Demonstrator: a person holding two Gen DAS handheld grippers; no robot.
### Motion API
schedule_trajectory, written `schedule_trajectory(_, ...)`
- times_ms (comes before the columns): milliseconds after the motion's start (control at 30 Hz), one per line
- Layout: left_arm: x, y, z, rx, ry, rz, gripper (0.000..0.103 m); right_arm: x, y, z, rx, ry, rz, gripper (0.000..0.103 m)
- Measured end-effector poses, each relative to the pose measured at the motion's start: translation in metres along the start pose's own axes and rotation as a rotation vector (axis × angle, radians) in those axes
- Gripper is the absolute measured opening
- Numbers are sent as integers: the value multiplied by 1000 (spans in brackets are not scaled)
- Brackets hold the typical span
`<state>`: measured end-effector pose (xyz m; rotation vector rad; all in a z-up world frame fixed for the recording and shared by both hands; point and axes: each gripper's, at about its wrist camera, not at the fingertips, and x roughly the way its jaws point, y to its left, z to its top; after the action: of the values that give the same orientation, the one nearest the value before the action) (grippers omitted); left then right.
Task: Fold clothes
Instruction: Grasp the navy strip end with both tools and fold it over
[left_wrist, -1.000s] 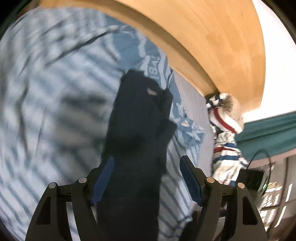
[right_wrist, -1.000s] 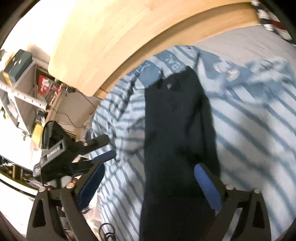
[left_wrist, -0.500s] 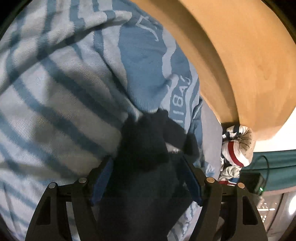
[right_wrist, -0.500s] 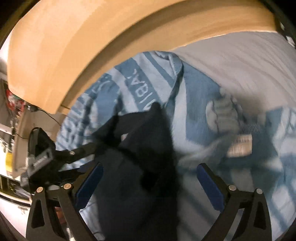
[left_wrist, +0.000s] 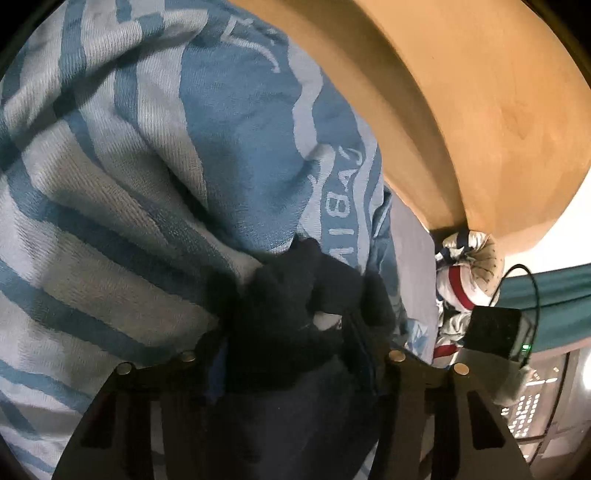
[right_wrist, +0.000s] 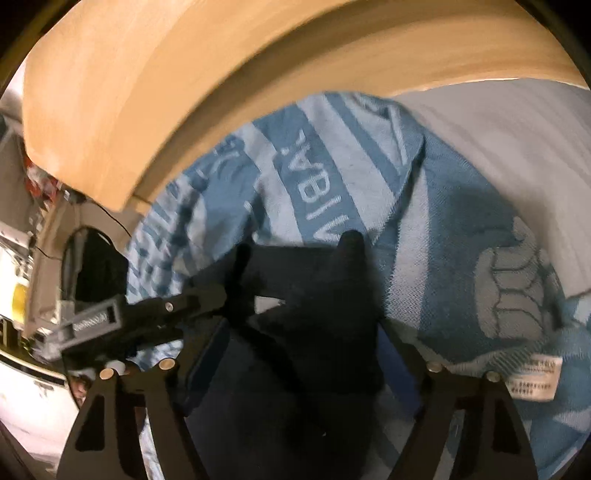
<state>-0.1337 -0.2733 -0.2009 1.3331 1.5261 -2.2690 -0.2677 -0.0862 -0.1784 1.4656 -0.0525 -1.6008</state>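
A dark navy garment (left_wrist: 288, 306) lies lengthwise on a blue-and-white striped blanket (left_wrist: 129, 184), its far end bunched up. My left gripper (left_wrist: 293, 347) is low over that end with its jaws closing. The cloth fills the gap and puckers between the fingers (left_wrist: 373, 354). In the right wrist view the same garment (right_wrist: 325, 314) sits between the wider jaws of my right gripper (right_wrist: 299, 347), which are also closing; blue pads (right_wrist: 208, 356) still show beside the cloth. The left gripper (right_wrist: 221, 295) reaches in from the left there, at the garment's left corner.
A wooden headboard (left_wrist: 461, 110) curves behind the blanket. Grey sheet (right_wrist: 498, 129) lies bare to the right. A pile of red, white and blue clothes (left_wrist: 465, 280) and a black device with a cable (left_wrist: 495, 332) sit at the bed's far side. A white label (right_wrist: 532, 376) hangs on the blanket.
Both grippers have come forward and down along the garment to its far end. Both pairs of jaws have narrowed, and the cloth's end has bunched up between the left fingers.
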Motion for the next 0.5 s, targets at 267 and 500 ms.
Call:
schedule_trajectory(267,9,-9,-7,21,35,5,55,6,-10,-1,59,-10,65,94)
schedule_trajectory(500,-8,-27,-23,114,-4,47,21,-9,17,-17,-56,-28,-48,33)
